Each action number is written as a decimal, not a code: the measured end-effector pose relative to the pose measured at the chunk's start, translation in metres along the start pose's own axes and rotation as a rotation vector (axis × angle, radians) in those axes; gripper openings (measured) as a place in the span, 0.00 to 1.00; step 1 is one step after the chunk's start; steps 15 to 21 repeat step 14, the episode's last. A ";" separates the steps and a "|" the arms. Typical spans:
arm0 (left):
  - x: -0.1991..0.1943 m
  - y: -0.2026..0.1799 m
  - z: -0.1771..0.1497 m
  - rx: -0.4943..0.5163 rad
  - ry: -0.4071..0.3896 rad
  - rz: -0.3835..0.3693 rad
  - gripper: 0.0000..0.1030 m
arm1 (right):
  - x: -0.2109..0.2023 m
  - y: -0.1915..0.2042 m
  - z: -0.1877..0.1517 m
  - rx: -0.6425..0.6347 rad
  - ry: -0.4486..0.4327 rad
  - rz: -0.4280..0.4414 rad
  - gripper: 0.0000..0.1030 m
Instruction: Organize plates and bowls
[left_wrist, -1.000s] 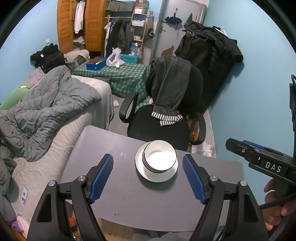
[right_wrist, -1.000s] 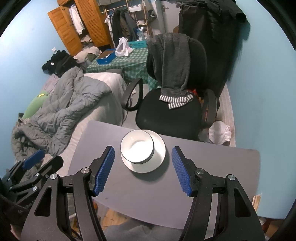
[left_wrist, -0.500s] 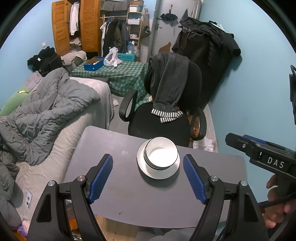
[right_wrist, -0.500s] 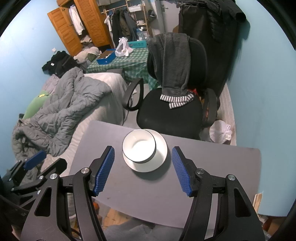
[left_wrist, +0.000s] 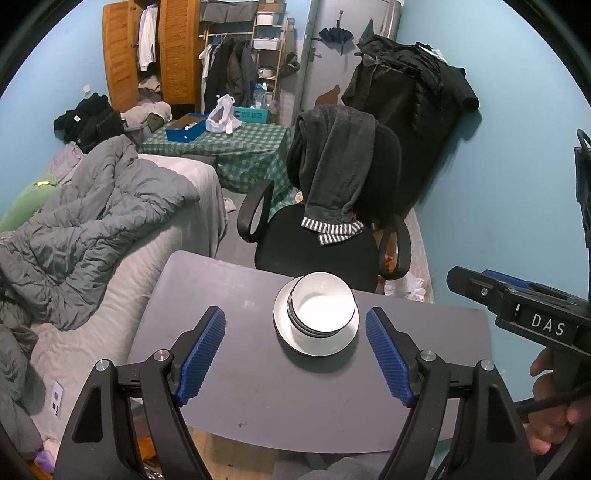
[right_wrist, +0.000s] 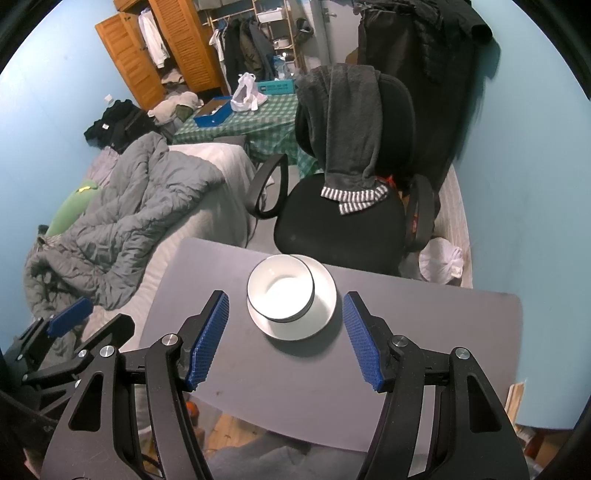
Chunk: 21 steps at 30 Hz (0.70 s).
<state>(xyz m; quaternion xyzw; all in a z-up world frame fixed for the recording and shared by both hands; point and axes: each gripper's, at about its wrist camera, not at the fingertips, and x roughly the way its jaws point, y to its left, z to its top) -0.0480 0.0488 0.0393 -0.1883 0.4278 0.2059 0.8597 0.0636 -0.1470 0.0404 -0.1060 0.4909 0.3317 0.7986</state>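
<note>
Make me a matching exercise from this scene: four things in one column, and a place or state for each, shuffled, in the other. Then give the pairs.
Things:
1. bowls
2. plate
3. sweater
4. left gripper

Places or states:
A. draped over the chair back
B. open, holding nothing
C. stacked on the plate
D. flat on the grey table

Pairs: 1-C, 2-D, 3-A, 4-B
</note>
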 end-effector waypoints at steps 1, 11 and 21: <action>0.000 0.000 0.000 -0.001 0.000 0.000 0.78 | 0.000 -0.001 0.000 0.001 0.000 0.001 0.61; -0.002 0.004 -0.003 0.006 -0.023 0.021 0.84 | 0.001 0.005 -0.004 0.000 0.003 0.004 0.61; -0.001 0.005 -0.002 -0.001 -0.011 0.025 0.84 | 0.000 0.011 -0.008 -0.002 0.004 0.005 0.61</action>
